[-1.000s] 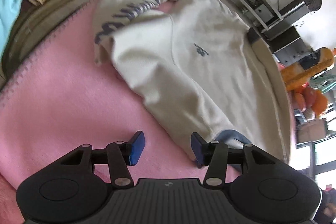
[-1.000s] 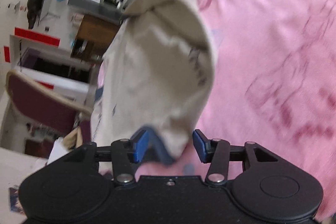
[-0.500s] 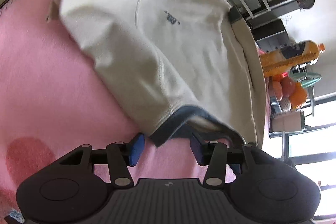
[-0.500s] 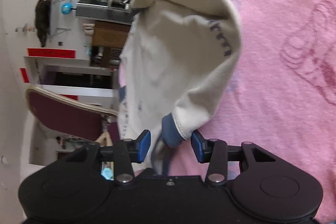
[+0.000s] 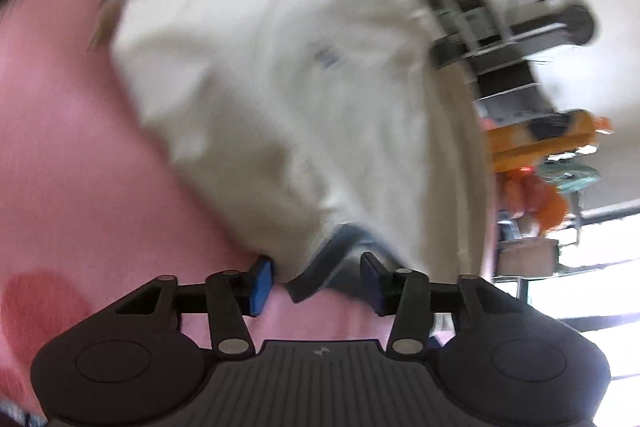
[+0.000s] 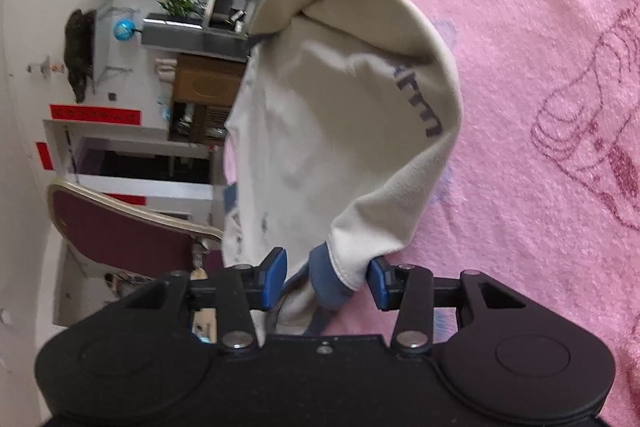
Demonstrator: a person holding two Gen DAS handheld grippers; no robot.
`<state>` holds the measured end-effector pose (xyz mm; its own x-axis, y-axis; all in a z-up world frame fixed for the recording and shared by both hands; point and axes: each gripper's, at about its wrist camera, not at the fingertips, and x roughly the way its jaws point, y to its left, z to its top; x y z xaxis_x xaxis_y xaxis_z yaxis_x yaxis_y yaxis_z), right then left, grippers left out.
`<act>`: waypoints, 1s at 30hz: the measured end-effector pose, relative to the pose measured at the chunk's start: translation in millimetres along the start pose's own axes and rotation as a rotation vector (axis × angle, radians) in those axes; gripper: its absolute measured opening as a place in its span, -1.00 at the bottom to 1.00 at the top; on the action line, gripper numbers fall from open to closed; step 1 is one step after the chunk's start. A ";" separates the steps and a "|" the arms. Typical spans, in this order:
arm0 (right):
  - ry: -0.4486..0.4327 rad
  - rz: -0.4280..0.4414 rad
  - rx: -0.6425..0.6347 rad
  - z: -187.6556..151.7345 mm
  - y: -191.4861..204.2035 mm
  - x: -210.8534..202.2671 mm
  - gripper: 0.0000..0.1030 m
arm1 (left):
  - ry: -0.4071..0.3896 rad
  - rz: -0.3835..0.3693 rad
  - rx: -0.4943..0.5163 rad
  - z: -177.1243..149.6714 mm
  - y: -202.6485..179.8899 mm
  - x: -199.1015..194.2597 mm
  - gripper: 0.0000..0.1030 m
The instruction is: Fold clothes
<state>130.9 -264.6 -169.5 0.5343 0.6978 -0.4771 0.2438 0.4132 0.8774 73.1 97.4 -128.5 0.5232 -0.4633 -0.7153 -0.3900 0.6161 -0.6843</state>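
Note:
A cream sweatshirt (image 5: 280, 87) with blue cuffs and blue lettering lies on a pink blanket (image 5: 60, 167). My left gripper (image 5: 316, 283) is open, its jaws either side of one blue cuff (image 5: 336, 259) of a sleeve; the view is blurred. In the right wrist view the sweatshirt (image 6: 340, 131) rises in a fold off the blanket (image 6: 540, 67). My right gripper (image 6: 326, 277) is open, with the other blue cuff (image 6: 328, 283) between its jaws, the cream sleeve end touching the right pad.
An orange toy (image 5: 540, 139) and shelving (image 5: 500, 39) stand beyond the bed's far edge in the left wrist view. In the right wrist view a maroon chair (image 6: 120, 223), a wooden cabinet (image 6: 204, 95) and a plant (image 6: 180, 3) stand off the left side of the bed.
My left gripper has moved forward so the sleeve's blue cuff now sits between its jaws. My right gripper has closed in on the other cuff, with the sleeve lifted in a fold.

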 end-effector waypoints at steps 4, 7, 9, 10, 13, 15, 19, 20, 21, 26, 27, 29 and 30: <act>0.018 -0.033 0.033 -0.5 -8.6 0.2 -0.18 | -0.064 0.041 -0.035 5.5 6.9 -11.0 -0.32; -0.003 -0.031 0.065 0.3 -13.0 -2.0 -0.28 | -0.069 0.032 -0.042 9.2 8.2 -8.1 -0.34; -0.022 -0.065 0.031 -1.0 -9.8 -1.1 -0.62 | -0.066 0.036 -0.021 9.6 5.0 -4.6 -0.48; -0.024 -0.086 0.006 -2.3 -7.5 0.2 -0.78 | -0.062 0.044 -0.007 9.5 2.2 -3.5 -0.62; -0.032 -0.147 -0.104 -7.5 4.8 2.9 -0.85 | -0.063 0.070 0.049 6.2 -5.8 -4.4 -0.99; -0.056 -0.155 -0.148 -9.9 14.0 -1.6 -0.87 | -0.094 0.084 0.129 -1.0 -16.7 -13.3 -0.99; -0.081 -0.163 -0.195 -19.1 28.7 -19.9 -0.89 | -0.159 0.104 0.254 -21.6 -34.2 -37.6 -0.99; -0.083 -0.171 -0.207 -22.3 31.7 -24.2 -0.89 | -0.160 0.107 0.259 -26.2 -34.2 -41.0 -0.99; -0.085 -0.180 -0.220 -25.5 34.2 -28.6 -0.89 | -0.161 0.110 0.264 -30.8 -34.2 -44.3 -0.99; -0.080 -0.218 -0.247 -40.0 34.5 -48.9 -0.90 | -0.138 0.128 0.278 -50.5 -31.7 -56.5 -0.99; -0.077 -0.227 -0.251 -43.7 33.9 -53.2 -0.90 | -0.131 0.132 0.280 -53.7 -31.3 -57.1 -0.99; -0.069 -0.238 -0.254 -49.4 32.1 -60.1 -0.90 | -0.113 0.147 0.282 -59.8 -29.1 -57.0 -0.99; -0.065 -0.241 -0.253 -51.8 30.8 -64.0 -0.90 | -0.101 0.155 0.278 -61.6 -27.5 -55.8 -0.99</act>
<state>62.3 -266.2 -114.5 0.5382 0.5273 -0.6576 0.1653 0.6990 0.6958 7.9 67.1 -78.5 0.5519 -0.2931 -0.7807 -0.2564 0.8312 -0.4933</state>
